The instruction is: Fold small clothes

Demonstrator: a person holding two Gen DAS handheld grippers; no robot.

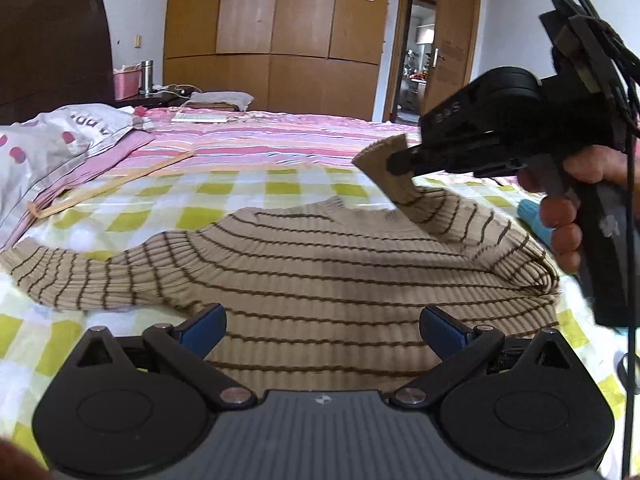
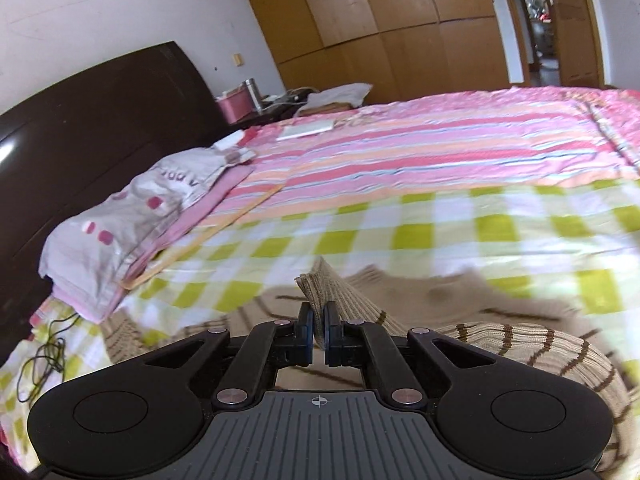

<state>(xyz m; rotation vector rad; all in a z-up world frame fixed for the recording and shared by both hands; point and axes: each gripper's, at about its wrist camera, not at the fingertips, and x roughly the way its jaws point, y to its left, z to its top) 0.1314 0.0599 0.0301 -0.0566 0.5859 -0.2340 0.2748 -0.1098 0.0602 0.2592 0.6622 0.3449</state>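
Bedroom, bed [image 1: 256, 184] with a green-checked sheet, wooden wardrobe [image 1: 280, 32] at the back. My task item is the striped sweater [image 1: 320, 272], spread flat on the sheet right ahead of and partly under my left claw [image 1: 322, 330]. Its left sleeve [image 1: 60, 276] trails out flat beyond my left claw's left finger.

My right claw [image 2: 318, 326] is pinched tight on the cuff [image 2: 320, 284] of the right sleeve; from the left view the cuff hangs up off the bed with the sleeve draped down to the shoulder. Left claw is wide, nothing between the fingers, hovering over the hem end of the body.

Step in hand, as I read it: first sleeve fold, right sleeve being carried in over the chest. Not laid down yet.

Next move calls for: keep the pinch, carry the cuff across toward my left claw's side, lay the sleeve flat on the body, then let go. Left claw could press the body down so it doesn't drag. Then the same for the left sleeve.

Further out: pillow [image 1: 52, 140] well left of the sweater, dark headboard [image 2: 100, 128] behind it, open door [image 1: 420, 60] far right.
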